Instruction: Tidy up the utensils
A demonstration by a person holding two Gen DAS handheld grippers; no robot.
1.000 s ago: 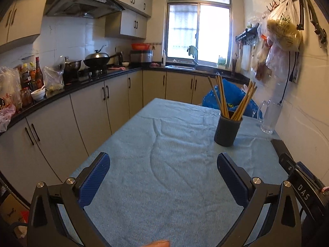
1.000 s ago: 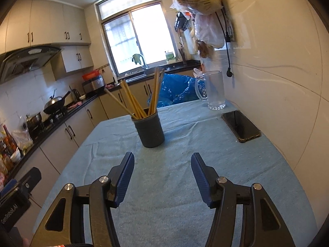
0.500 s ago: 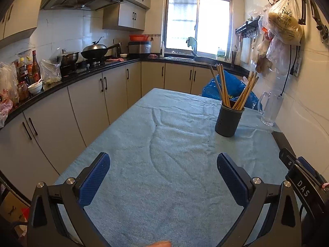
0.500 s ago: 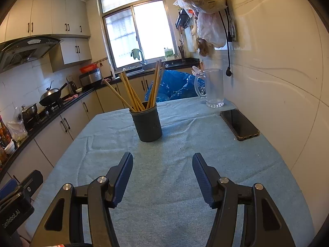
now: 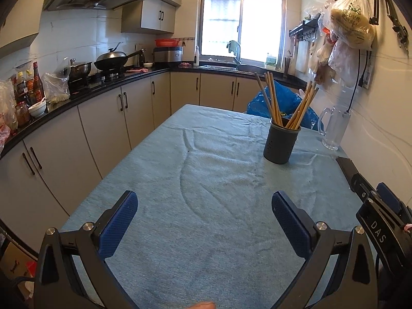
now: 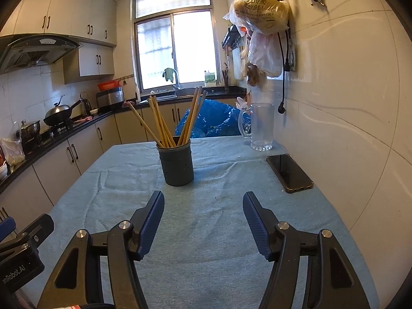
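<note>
Currently both grippers hover over the near part of the bench [image 6: 206, 244], which is covered by a blue-green cloth. Left gripper [image 5: 204, 207]: jaws spread wide, nothing between them. Right gripper [image 6: 203, 204]: jaws spread, also holding nothing. The dark utensil holder [image 6: 177, 163] stands upright on the cloth, beyond the right gripper and to the far right in the left wrist view. Wooden chopsticks [image 6: 164, 122] stand in it, fanned out and leaning on the rim. A black phone [image 6: 289, 172] lies flat to the holder's right, near the wall. A glass mug [image 6: 261, 126] stands farther back on the right.
</note>
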